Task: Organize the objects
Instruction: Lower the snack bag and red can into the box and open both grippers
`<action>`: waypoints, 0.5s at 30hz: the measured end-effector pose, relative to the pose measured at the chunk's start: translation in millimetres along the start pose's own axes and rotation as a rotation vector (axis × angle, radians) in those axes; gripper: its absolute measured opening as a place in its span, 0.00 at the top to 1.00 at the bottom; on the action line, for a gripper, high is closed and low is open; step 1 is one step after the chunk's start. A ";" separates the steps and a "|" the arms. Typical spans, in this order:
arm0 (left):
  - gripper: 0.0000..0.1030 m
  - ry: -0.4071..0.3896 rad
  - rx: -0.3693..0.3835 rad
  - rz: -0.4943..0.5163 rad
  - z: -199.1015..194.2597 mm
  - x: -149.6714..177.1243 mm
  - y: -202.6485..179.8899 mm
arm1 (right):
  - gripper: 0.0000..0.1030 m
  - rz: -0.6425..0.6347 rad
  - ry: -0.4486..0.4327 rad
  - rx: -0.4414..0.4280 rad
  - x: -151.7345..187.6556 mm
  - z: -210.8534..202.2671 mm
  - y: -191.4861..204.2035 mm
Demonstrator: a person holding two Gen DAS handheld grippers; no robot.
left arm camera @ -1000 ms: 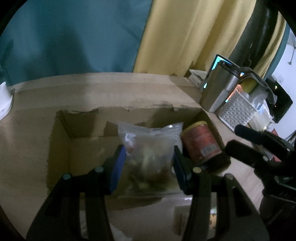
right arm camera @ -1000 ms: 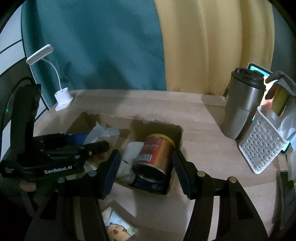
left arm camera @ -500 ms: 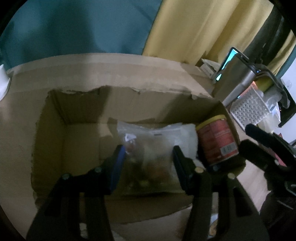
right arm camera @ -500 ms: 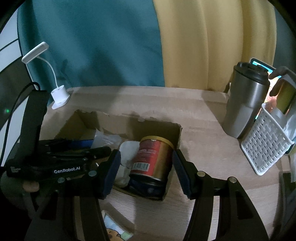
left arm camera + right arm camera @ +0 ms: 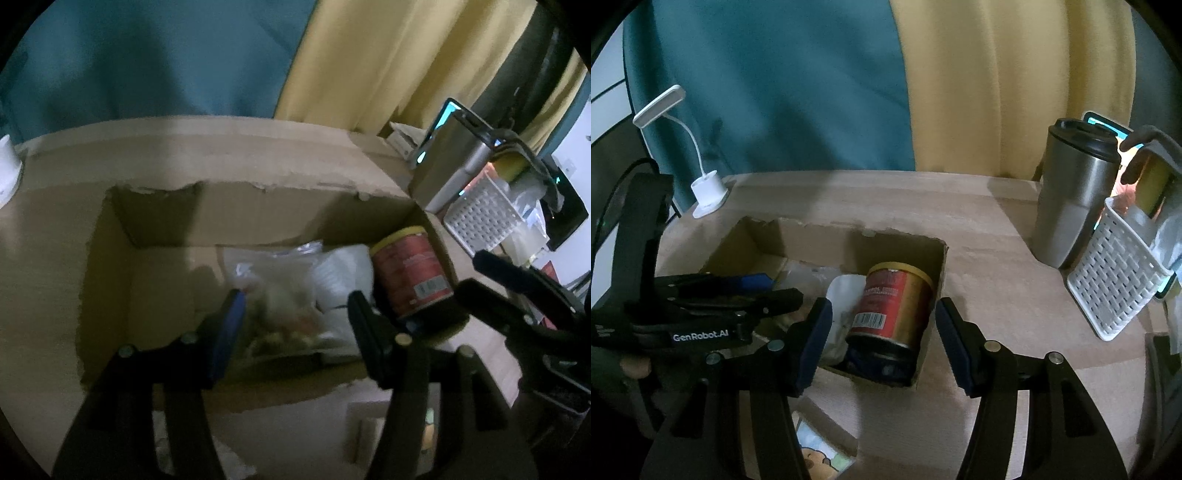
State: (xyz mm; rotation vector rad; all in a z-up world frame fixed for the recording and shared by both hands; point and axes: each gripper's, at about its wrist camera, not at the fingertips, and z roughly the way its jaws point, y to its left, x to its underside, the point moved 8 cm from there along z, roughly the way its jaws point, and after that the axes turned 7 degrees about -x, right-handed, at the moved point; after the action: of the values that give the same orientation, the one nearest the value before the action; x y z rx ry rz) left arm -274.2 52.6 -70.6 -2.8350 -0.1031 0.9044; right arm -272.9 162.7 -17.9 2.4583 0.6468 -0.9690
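While the left tongs (image 5: 291, 306) are opening over the cardboard box (image 5: 295, 184), the clear plastic bag (image 5: 280, 273) lies between their jaws on the box floor, and the pads appear no longer to press on it. The bag is already inside the box, just beside a white packet (image 5: 343, 273) and near the red can (image 5: 410, 269) that leans in the right-hand corner.

To finish this release well, the jaws should probably spread fully before the tongs lift, and the lift should be straight so that the limp film does not catch on a pad. The torn box rim also needs to be cleared.

The right tongs (image 5: 882, 314) stand spread and pinch nothing. They hover at the near edge of the box, in line with the can.

Materials:
- **Bag:** thin, crinkled, see-through film over lumpy contents.
- **Can:** rigid cylinder with a glossy red label and a gold rim.
- **Box:** matt corrugated card with ragged edges.
- **Surface (image 5: 990, 236):** pale wood grain.

Well apart on the right stand a brushed-steel tumbler (image 5: 1075, 199) and a white lattice basket (image 5: 1115, 284).
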 end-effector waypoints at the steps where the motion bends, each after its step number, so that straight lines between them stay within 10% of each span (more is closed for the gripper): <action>1: 0.35 -0.005 -0.002 0.002 -2.3 0.7 0.0 | 0.40 -0.001 -0.002 0.000 0.3 -1.2 0.8; 15: 0.33 -0.068 -0.036 0.017 -28.9 5.8 2.8 | 0.40 -0.011 -0.019 0.014 6.8 -21.3 12.0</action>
State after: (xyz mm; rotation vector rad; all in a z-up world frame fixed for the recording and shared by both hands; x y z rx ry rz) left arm -252.7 46.5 -51.1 -2.8425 -0.1054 1.0127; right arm -250.8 166.2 -6.0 2.4569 0.6499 -1.0030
